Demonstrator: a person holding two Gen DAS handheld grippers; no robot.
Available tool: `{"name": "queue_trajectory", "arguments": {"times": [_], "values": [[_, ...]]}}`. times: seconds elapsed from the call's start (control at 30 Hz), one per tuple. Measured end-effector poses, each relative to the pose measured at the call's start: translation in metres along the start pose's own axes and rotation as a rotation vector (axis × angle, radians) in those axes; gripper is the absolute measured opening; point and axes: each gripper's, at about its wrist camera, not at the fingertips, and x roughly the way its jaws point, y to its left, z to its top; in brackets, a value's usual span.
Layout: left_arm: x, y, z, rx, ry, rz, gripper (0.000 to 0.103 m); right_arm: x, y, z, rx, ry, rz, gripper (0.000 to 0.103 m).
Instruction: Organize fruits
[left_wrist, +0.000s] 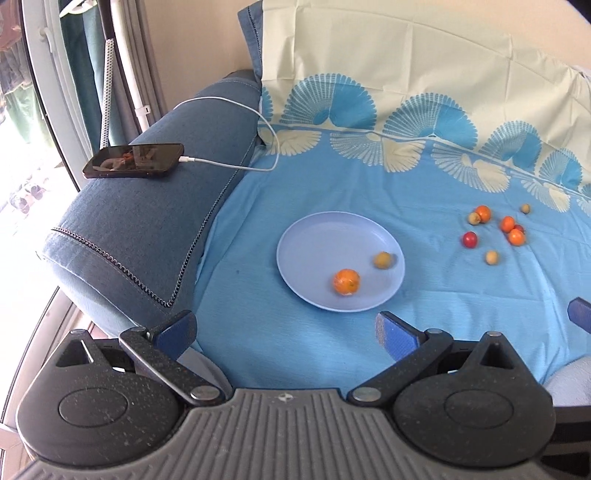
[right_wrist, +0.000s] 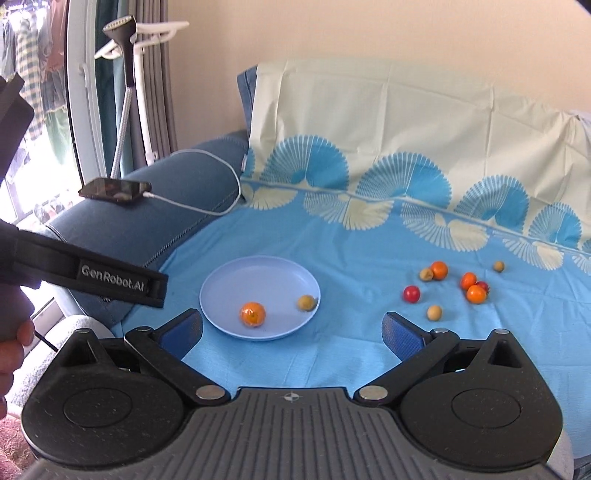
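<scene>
Nearby, plate rim, loose fruits apart

Bright daylight from the left window; fisheye-warped edges.

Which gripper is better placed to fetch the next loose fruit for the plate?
Probably the right gripper: it is open, and the loose red fruit lies nearer its side. The left gripper, also open, faces the plate.

Each gripper, left and right, has speckled black linkage arms with silver pivot screws, round black hubs, a ribbed grey base bearing a crosshair mark, and blue textured fingers. A black strap reads "GenRobot.AI".
</scene>
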Motion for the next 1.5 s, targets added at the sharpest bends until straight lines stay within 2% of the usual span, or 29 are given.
{"name": "queue_trajectory", "arguments": {"times": [0.33, 0.9, 1.5], "values": [[-0.005, -0.002, -0.003, 0.007, 0.002, -0.009, 0.103, -0.009, -0.003, -0.002, 0.028, -0.018, -0.009, 0.102], [0.001, -0.003, -0.005, 0.011, 0.019, -0.012, 0.103, -0.002, -0.001, -0.004, 0.042, 0.009, -0.01, 0.102], [0.021, -0.007, -0.005, 0.024, 0.079, -0.011, 0.103, 0.012, -0.006, -0.009, 0.074, 0.051, 0.009, 0.102]]}}
